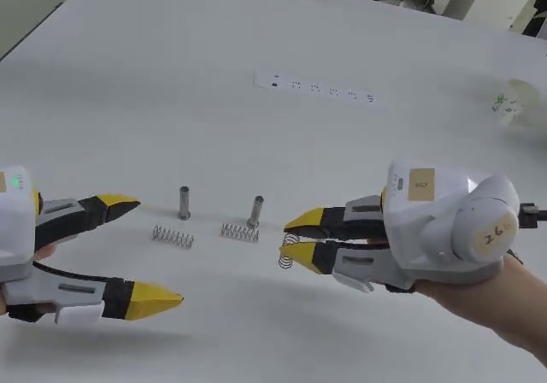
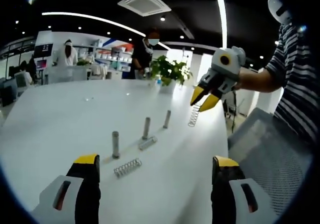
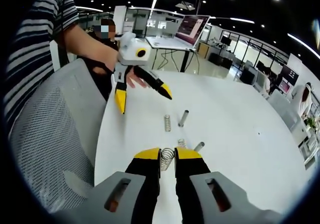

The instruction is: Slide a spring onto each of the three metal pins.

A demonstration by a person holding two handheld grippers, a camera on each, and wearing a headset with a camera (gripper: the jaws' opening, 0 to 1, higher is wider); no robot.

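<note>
White workbench (image 1: 359, 161) in open office, our rt yellow-tipped gripper (image 1: 295, 239) nipped nearly closed on small steel coil spring (image 1: 287, 253), lt yellow-tipped gripper (image 1: 152, 249) wide open, empty, we see two loose springs (image 1: 173, 236) lying by upright grey metal pins (image 1: 184, 203), btw grippers.

1. Lower right of the head view: a round sticker (image 1: 493, 234) on the rear of the right gripper (image 1: 285, 237) bears handwritten digits that look like "26".
2. A tan label (image 1: 420, 184) sits on top of the same gripper; its writing is too small to read.
</note>
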